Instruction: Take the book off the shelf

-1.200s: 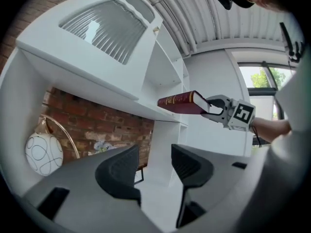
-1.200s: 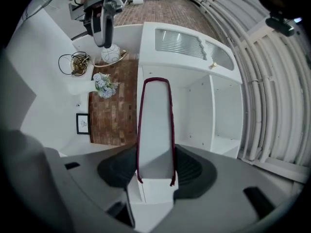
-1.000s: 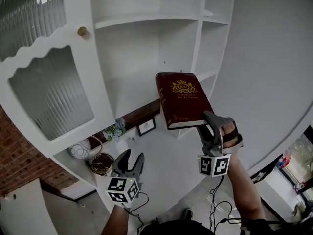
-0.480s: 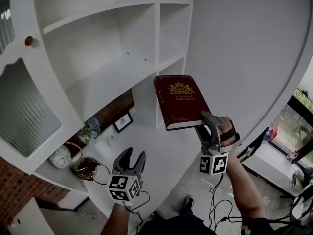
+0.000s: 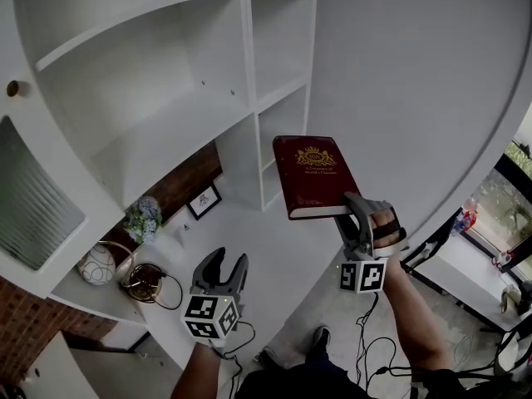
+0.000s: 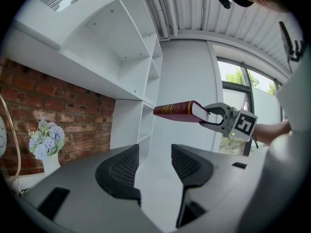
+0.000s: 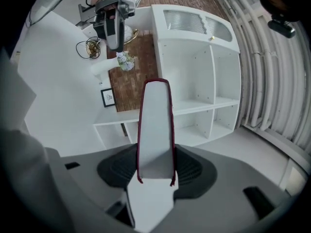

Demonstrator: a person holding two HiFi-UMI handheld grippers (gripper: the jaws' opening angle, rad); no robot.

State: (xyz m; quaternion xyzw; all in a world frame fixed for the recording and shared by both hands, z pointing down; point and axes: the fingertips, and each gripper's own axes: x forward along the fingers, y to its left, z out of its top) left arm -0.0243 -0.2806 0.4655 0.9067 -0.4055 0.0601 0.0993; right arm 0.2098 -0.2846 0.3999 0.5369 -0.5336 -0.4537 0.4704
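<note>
Your right tongs (image 5: 347, 213) clamp the book (image 5: 309, 173), held out clear of the shelf (image 5: 166, 131); your left tongs (image 5: 226, 263) stand open, empty.

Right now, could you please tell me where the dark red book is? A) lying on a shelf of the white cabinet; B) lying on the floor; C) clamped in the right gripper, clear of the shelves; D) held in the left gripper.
C: the book is pinched at its lower edge by the right gripper, in the air in front of the shelves; the left gripper is open and empty.
</note>
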